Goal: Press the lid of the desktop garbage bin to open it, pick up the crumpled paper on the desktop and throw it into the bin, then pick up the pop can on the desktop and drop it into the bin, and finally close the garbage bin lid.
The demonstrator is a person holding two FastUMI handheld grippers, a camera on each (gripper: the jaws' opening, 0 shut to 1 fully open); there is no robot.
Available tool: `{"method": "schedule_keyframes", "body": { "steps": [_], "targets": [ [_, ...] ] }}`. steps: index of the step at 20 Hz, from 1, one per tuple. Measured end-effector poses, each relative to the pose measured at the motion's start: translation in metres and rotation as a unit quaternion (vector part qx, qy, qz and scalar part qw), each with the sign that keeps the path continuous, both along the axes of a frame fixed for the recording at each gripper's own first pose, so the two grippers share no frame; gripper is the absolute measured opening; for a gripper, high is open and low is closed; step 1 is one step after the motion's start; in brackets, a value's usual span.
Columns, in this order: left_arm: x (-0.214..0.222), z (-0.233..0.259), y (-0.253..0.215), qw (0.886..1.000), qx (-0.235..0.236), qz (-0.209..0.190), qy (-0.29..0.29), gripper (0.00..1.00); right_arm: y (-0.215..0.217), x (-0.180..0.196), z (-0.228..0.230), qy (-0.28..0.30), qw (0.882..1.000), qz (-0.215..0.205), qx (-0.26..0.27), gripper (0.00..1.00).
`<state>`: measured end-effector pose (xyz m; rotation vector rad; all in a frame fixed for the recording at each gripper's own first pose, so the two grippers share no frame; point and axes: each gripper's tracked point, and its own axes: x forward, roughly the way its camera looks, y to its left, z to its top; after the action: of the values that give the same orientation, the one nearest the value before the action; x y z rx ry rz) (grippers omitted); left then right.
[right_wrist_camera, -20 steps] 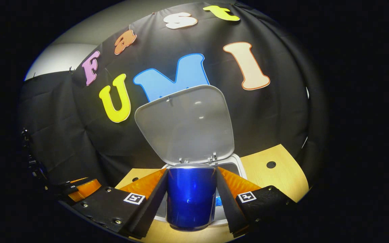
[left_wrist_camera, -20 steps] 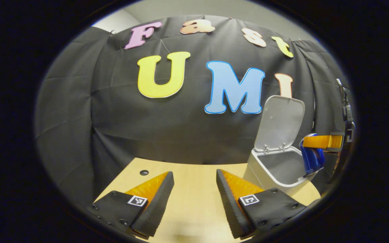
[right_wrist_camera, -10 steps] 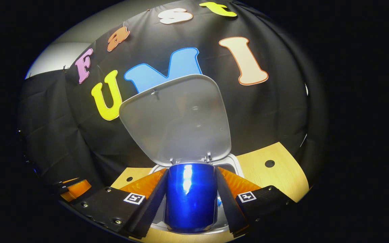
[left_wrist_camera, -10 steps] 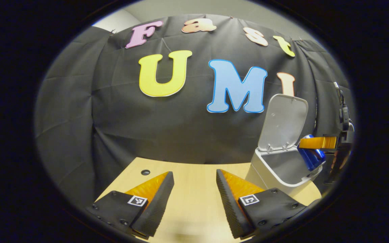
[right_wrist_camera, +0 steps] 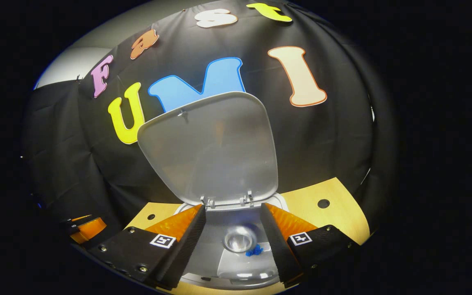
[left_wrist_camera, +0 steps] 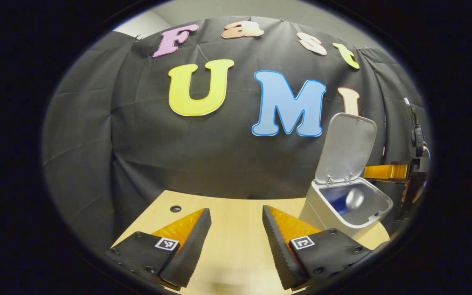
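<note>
Your left claw (left_wrist_camera: pixel 236 241) hangs released over the near desk (left_wrist_camera: pixel 236 221), gripping nothing. Your right claw (right_wrist_camera: pixel 232 241) is spread above the bin (right_wrist_camera: pixel 236 268), pop can (right_wrist_camera: pixel 239 241) inside. Now clear the rim, then push the upright lid (right_wrist_camera: pixel 211 147) down from its far top edge.

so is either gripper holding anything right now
No. The right gripper is open above the bin, with the pop can lying inside. The left gripper is open over the desktop.
</note>
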<state>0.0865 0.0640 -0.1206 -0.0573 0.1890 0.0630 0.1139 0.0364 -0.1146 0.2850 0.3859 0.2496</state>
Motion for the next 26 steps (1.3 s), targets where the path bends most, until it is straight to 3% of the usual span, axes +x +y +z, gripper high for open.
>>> {"method": "schedule_keyframes", "body": {
  "steps": [4, 18, 26],
  "targets": [
    [0.005, -0.001, -0.004, 1.0, 0.002, -0.003, 0.001, 0.84, 0.003, 0.001, 0.005, -0.009, 1.0, 0.006, -0.015, 0.96],
    [0.008, 0.001, -0.011, 1.0, 0.005, -0.008, 0.0, 0.84, 0.005, 0.002, 0.027, -0.032, 0.999, 0.011, -0.022, 0.96],
    [0.007, 0.001, -0.006, 1.0, 0.003, -0.004, 0.001, 0.84, 0.006, 0.012, 0.082, -0.088, 0.996, 0.005, -0.022, 0.95]
  ]
}}
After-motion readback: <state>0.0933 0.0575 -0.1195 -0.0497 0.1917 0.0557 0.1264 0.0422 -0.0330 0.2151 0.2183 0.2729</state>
